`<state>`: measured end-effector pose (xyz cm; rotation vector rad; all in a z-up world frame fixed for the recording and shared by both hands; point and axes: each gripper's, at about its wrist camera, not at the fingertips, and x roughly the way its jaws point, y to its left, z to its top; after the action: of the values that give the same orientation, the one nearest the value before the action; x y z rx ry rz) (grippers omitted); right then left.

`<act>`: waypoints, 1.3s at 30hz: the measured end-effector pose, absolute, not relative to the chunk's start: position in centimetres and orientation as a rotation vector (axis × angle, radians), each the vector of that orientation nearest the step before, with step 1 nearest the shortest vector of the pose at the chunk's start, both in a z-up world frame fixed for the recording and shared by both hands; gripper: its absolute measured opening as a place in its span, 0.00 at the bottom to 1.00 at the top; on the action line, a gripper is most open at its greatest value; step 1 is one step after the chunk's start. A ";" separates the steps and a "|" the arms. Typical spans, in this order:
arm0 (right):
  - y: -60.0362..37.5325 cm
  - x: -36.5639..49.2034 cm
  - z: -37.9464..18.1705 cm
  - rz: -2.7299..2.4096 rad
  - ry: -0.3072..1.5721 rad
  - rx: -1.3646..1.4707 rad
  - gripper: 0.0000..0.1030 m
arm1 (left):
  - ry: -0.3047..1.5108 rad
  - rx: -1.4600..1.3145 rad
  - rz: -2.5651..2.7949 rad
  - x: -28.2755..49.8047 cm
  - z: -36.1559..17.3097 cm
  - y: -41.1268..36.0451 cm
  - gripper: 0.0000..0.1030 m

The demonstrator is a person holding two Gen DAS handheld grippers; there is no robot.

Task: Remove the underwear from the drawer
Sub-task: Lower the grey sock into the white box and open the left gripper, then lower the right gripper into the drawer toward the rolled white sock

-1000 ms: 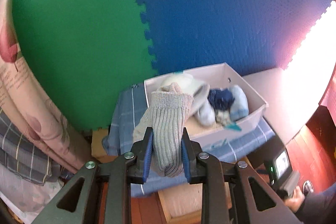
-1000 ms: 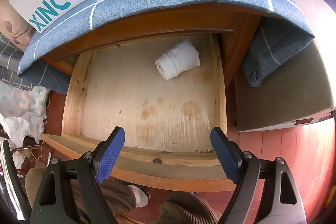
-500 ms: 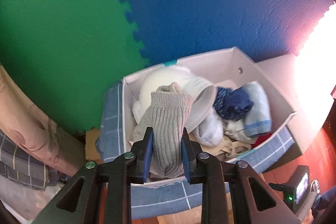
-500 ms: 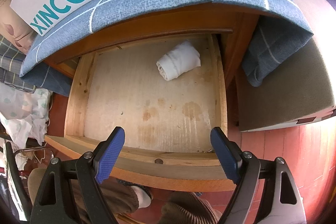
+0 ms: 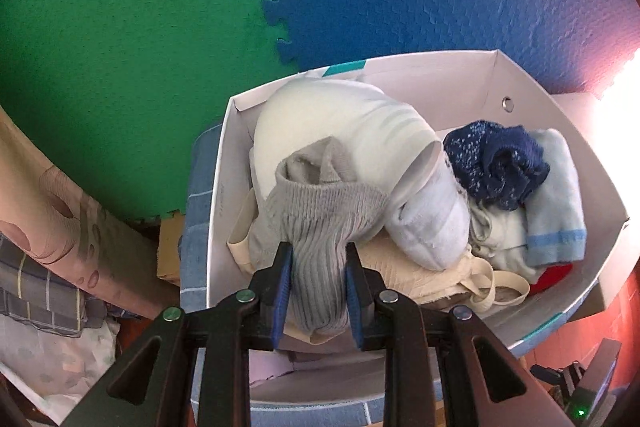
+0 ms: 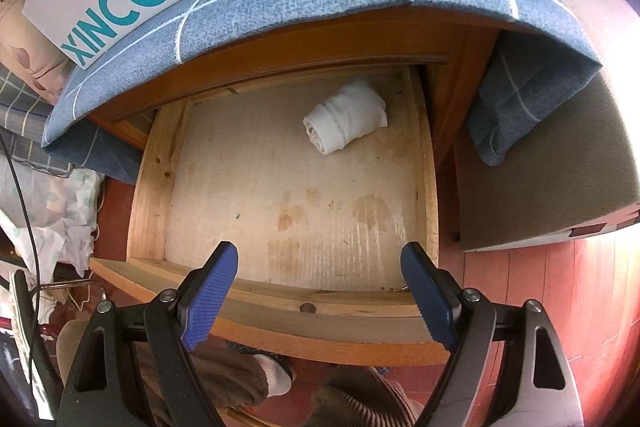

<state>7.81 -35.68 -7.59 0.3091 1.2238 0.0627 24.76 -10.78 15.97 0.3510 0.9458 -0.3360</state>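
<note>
Your left gripper (image 5: 316, 291) pinches a grey garment (image 5: 320, 227) over the white box (image 5: 560, 115). Your right gripper (image 6: 320, 291), spread wide, faces the drawer (image 6: 424, 187); the white roll (image 6: 346, 121) lies ahead, slightly right, its long axis slanting.

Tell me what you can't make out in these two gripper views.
- Left wrist view: lower end of the grey garment, behind the left gripper.
- Same view: the shoe box bottom, under piled clothes.
- Right wrist view: the drawer back, under the cabinet top; the white roll stays unidentifiable.
</note>
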 end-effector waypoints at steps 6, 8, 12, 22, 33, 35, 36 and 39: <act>-35.5 7.9 -7.6 0.061 1.227 0.303 0.79 | 0.922 0.397 -0.322 23.9 16.1 -11.4 0.30; -35.5 7.9 -7.6 0.059 1.226 0.301 0.79 | 0.912 0.411 -0.321 23.5 16.2 -11.4 0.33; -35.5 7.9 -7.6 0.058 1.229 0.299 0.79 | 0.911 0.414 -0.316 23.1 16.3 -11.3 0.36; -35.4 7.9 -7.6 0.047 1.231 0.286 0.79 | 0.853 0.414 -0.322 20.5 17.9 -10.6 0.44; -35.2 8.0 -7.8 0.034 1.239 0.268 0.79 | 0.787 0.338 -0.315 16.6 20.2 -7.9 0.52; -35.2 8.0 -7.8 0.033 1.240 0.262 0.79 | 0.779 0.324 -0.314 15.8 20.2 -7.0 0.54; -35.1 8.0 -7.8 0.032 1.241 0.259 0.79 | 0.777 0.324 -0.310 15.4 20.1 -6.8 0.54; -35.1 8.0 -7.9 0.029 1.245 0.257 0.79 | 0.777 0.318 -0.288 14.0 19.3 -5.5 0.54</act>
<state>8.01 -35.12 -7.91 0.2566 1.2446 0.0294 14.04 -5.53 19.35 0.3180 0.7769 -0.2878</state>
